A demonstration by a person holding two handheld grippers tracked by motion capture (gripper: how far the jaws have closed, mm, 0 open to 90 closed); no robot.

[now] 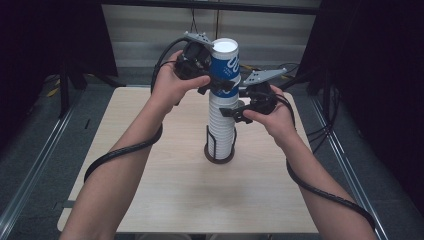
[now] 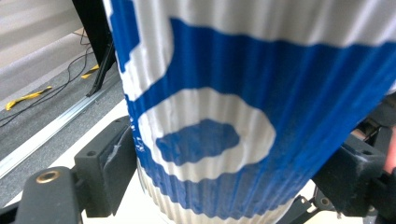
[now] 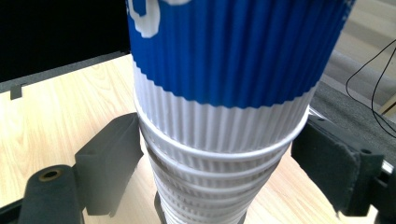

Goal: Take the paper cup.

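Note:
A tall stack of white ribbed paper cups (image 1: 222, 122) stands in a black wire holder (image 1: 219, 152) at the table's middle. Its top cup (image 1: 224, 62) is blue and white and stands raised above the rest. My left gripper (image 1: 218, 86) comes in from the left, its pads pressed on both sides of the blue top cup (image 2: 219, 107) near its lower part. My right gripper (image 1: 232, 111) reaches in from the right just below, its pads against the white cups (image 3: 210, 158) under the blue cup (image 3: 233, 51). Both grippers point level.
The light wooden table (image 1: 165, 200) has bare room all around the holder. Black cables (image 1: 125, 152) trail from both grippers along the forearms. Dark curtains and metal floor rails (image 1: 30, 170) flank the table, and cords lie on the floor behind it.

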